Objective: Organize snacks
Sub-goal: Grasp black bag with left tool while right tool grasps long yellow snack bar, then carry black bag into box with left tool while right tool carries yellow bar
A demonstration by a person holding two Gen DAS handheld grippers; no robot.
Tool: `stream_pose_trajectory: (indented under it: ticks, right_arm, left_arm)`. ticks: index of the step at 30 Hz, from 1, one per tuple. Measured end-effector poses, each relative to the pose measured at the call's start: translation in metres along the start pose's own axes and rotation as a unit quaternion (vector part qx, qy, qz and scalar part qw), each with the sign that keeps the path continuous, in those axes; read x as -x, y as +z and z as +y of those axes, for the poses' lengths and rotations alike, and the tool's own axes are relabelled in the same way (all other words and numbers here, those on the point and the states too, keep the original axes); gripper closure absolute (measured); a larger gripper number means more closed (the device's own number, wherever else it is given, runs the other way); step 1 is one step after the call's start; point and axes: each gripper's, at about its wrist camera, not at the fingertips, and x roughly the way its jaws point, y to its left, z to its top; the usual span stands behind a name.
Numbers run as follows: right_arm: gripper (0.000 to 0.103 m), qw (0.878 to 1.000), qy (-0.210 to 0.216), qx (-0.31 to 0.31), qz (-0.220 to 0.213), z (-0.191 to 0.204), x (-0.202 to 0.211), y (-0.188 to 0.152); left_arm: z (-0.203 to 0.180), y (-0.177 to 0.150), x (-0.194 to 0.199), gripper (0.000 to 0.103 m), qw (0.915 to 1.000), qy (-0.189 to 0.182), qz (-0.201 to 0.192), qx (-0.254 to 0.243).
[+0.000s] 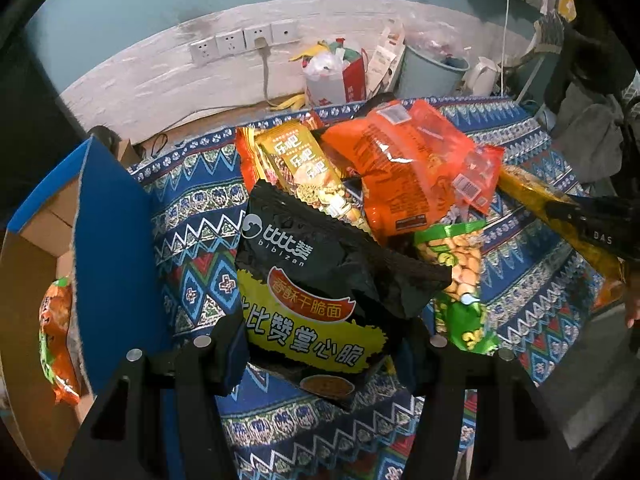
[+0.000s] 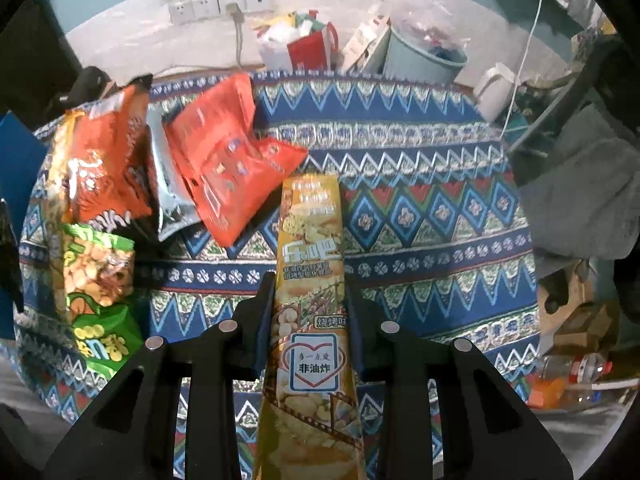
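On the patterned bench cloth (image 2: 420, 168): snack pile, part sorted. Left gripper (image 1: 320, 344), jaws spread either side of a black noodle-snack bag (image 1: 316, 292) marked "bibizan", not yet clenched on it. Right gripper (image 2: 308, 304), clamped on a long yellow crisp packet (image 2: 310, 280), label "非油炸", lifted clear of the cloth. Loose on the bench: orange bag (image 1: 408, 160), back label up, print too small to read; green nut packet (image 1: 456, 272); second yellow packet (image 1: 304, 168). Blue carton (image 1: 108, 248) at my left, one orange packet (image 1: 56, 336) inside. Step in hand, I judge: loading the carton. Next: close on the black bag, carry both across.
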Motion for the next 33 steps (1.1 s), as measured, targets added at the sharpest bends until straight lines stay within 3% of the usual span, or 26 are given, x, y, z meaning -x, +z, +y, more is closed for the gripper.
stream_pose_trajectory:
  ticks: [19,33]
  right_arm:
    - [0.074,0.996,0.034,-0.004,-0.082,0.01,0.054,0.011]
    - [0.074,0.989,0.08,0.025,-0.123,0.05,0.08,0.033]
  left_arm:
    - [-0.012,-0.001,0.057,0.042,0.9985,0.03,-0.047,-0.002]
    - [0.006,-0.004,0.087,0.042,0.996,0.043,-0.077,0.018]
